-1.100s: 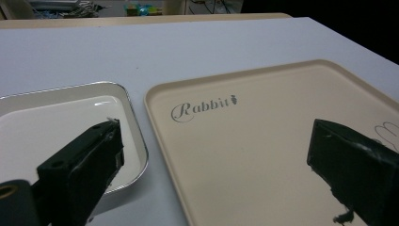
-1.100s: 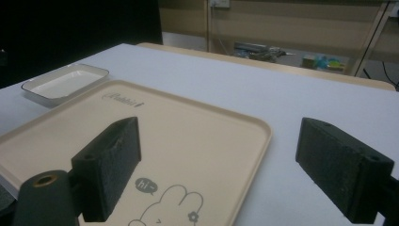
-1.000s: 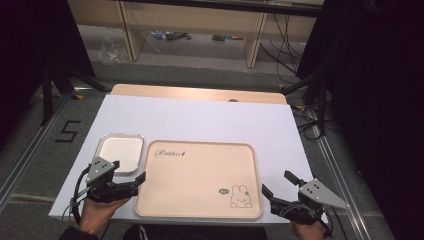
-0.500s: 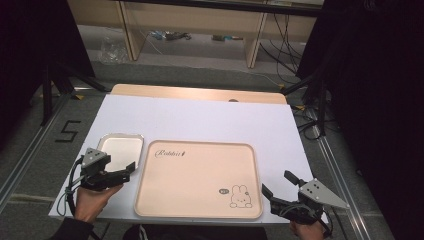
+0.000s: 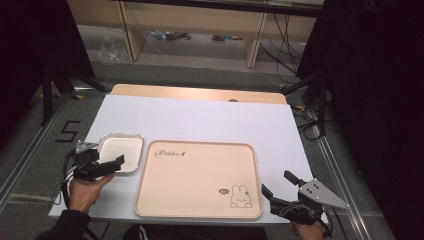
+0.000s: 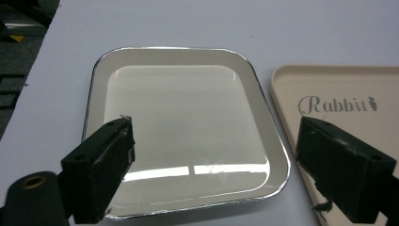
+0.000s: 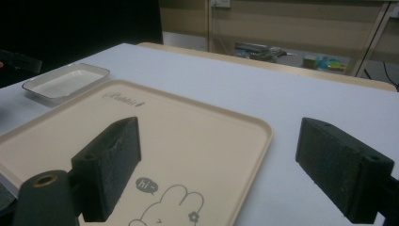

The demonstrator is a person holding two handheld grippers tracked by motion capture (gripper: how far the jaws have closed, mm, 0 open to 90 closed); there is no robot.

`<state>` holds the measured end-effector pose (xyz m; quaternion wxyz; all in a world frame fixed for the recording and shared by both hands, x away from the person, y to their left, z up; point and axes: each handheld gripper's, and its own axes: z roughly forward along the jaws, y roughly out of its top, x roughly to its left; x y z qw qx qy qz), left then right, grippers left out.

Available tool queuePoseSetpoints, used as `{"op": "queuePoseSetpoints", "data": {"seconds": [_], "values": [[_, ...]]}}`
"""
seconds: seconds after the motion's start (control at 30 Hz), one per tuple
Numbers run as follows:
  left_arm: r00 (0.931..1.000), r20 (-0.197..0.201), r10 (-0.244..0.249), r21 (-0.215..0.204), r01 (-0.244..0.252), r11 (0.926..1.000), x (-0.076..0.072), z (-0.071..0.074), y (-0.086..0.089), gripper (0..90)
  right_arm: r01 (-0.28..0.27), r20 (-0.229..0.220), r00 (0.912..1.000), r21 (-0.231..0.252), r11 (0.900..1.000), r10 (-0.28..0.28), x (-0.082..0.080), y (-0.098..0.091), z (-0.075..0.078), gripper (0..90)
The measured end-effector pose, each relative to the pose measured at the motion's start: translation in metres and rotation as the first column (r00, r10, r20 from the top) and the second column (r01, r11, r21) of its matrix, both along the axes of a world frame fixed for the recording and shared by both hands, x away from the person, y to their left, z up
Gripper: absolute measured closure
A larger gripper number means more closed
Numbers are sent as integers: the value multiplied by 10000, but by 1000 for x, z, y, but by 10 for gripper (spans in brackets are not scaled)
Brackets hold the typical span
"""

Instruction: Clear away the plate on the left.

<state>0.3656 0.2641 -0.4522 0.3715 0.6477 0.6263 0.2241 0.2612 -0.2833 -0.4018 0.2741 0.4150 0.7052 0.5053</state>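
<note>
White table (image 5: 210, 117), small white dish (image 5: 121, 152), beige rabbit tray (image 5: 197, 177) just beside it

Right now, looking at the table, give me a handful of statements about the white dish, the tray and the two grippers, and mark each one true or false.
1. The white dish lies left of the beige tray on the table in the high view. True.
2. The left gripper is clamped on the dish's rim. False: its jaws stand open over the dish, with nothing gripped.
3. The dish holds food. False: it is empty in the left gripper view.
4. The tray bears a rabbit drawing near its corner. True.
5. The right gripper holds the tray. False: its jaws are open and grip nothing.
</note>
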Motion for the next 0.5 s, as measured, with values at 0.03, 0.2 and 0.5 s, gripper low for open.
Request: {"op": "queuePoseSetpoints", "data": {"seconds": [0.03,0.2,0.5], "values": [[9999,-133,55,-1,-55,10000,2,-1,1,123,-38,-39,10000,131,9999,39,0,1,0,152],[9984,-536,168,419,-146,9990,11,-4,8,151,5,-27,10000,-10,10000,-5,0,0,0,152],[9917,-1094,669,239,-647,9976,27,-11,33,187,-30,-33,10000,122,9999,31,0,1,-1,152]]}}
